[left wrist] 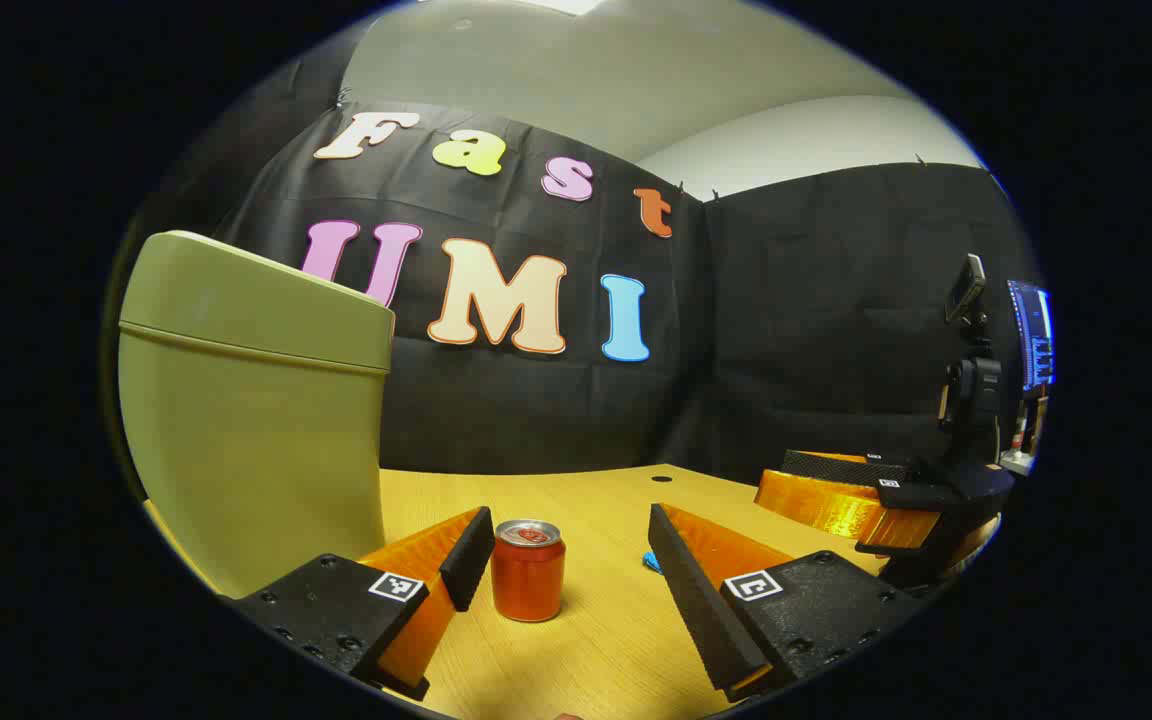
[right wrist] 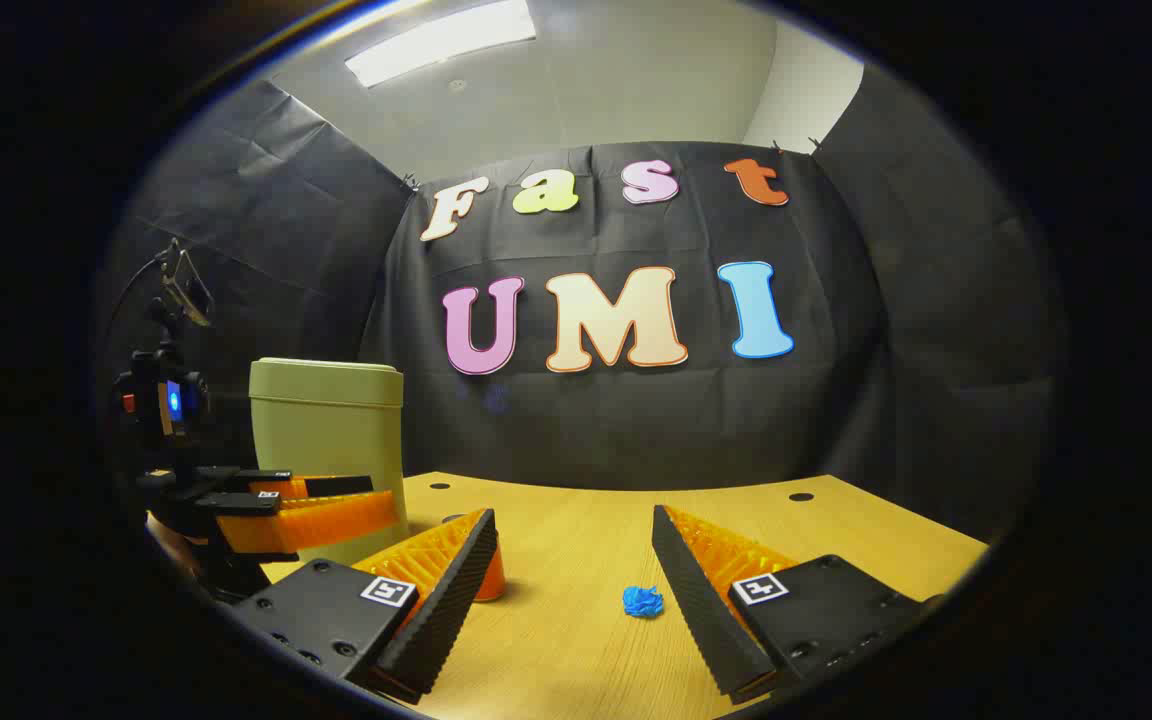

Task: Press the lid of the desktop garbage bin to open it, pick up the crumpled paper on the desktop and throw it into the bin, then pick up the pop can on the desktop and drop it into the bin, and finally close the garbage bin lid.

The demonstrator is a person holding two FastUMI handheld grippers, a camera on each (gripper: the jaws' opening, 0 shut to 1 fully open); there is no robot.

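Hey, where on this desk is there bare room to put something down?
The back of the desk, from the blue paper ball to the black cloth wall, is bare, and so is the right side. The left is crowded: the bin, the can and the left claw sit close together.

Upright can point(left wrist: 528, 571), crumpled paper point(right wrist: 643, 601), shut bin point(right wrist: 328, 440)
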